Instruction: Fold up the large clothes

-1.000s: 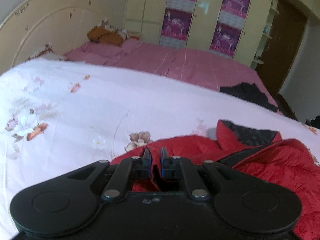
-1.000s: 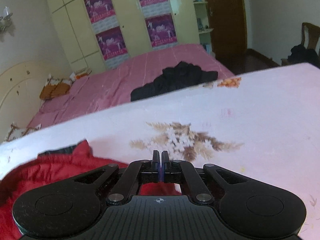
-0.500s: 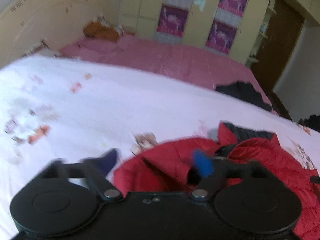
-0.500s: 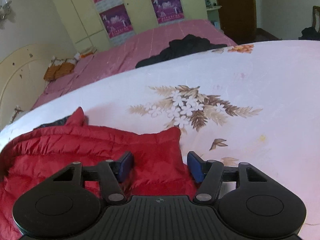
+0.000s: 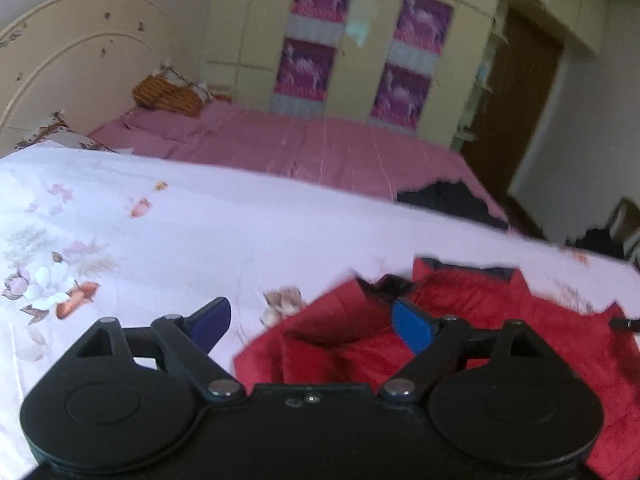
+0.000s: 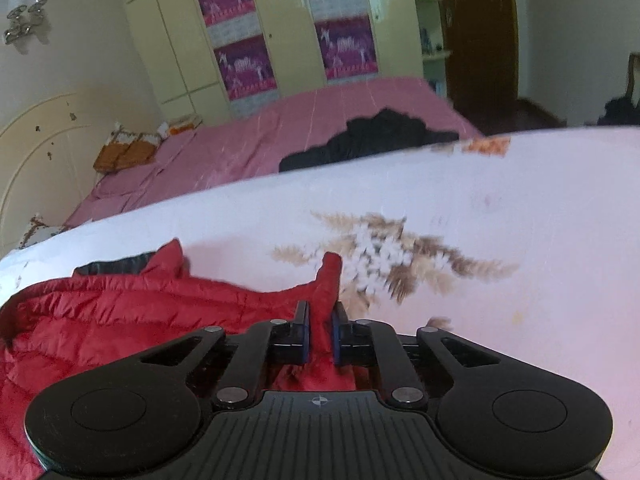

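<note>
- The red down jacket lies crumpled on the floral bedsheet, filling the lower left of my right wrist view and the lower right of my left one.
- My right hand-held gripper is closing, its pads pinching a raised fold of the jacket's edge at lower centre; I judge the bite shallow, so I should pull gently.
- My left hand-held gripper stands wide open, one finger over the sheet, the other over red fabric, gripping nothing.
- Next I'd bring the left down onto the jacket's near hem and take a full pinch, so both corners lift evenly.
</note>
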`<action>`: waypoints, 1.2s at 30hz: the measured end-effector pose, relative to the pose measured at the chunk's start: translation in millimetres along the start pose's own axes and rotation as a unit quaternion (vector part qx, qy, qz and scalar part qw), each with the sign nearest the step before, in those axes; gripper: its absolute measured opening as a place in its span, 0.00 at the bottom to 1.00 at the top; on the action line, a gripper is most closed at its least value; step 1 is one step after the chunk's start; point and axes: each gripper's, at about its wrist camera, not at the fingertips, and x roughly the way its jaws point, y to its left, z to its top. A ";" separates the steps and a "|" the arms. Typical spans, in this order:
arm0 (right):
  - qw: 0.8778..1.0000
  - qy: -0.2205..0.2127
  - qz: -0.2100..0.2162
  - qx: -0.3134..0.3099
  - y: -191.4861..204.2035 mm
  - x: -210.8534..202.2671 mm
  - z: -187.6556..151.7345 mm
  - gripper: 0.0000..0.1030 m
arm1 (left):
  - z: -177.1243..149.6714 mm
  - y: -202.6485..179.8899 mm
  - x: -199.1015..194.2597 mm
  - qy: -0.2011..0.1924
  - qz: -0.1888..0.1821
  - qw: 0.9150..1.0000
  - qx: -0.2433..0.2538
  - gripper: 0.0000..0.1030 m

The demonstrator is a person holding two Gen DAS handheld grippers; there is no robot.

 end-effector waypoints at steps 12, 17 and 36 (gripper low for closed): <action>0.999 -0.023 -0.025 -0.038 15.7 16.1 4.1 0.08 | -0.9 -5.3 66.9 0.079 0.012 0.997 0.000 0.08; 0.997 -0.054 -0.039 -0.031 14.2 18.1 9.4 0.07 | 0.8 -24.4 59.9 0.017 0.021 0.999 0.033 0.03; 0.996 0.069 0.041 0.033 -16.5 48.9 12.1 0.61 | -13.7 -34.8 76.9 -0.002 0.112 0.993 0.024 0.04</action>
